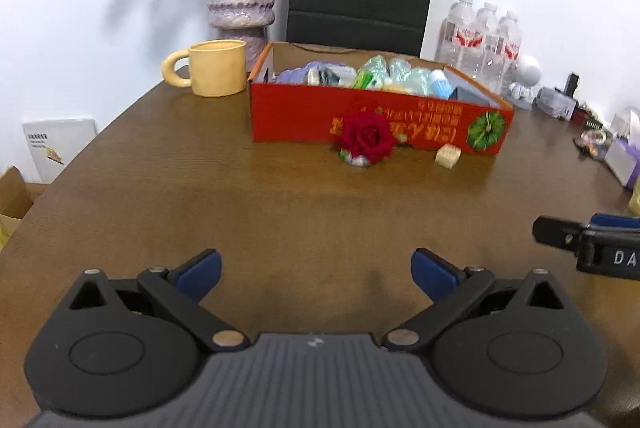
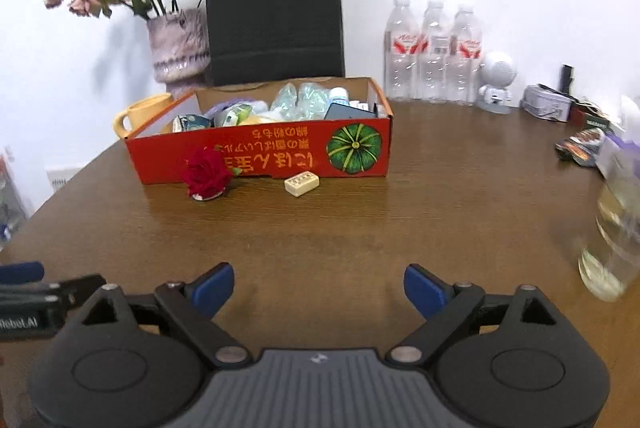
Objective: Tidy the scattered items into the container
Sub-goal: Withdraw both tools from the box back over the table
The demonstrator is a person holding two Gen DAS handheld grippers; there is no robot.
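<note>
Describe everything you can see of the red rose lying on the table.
The red rose is a single open bloom of layered, deep crimson petals, probably artificial, with a green leaf and a pale base showing beneath. It lies on the brown wooden table, close against the red box's front wall. Neither gripper touches it.
</note>
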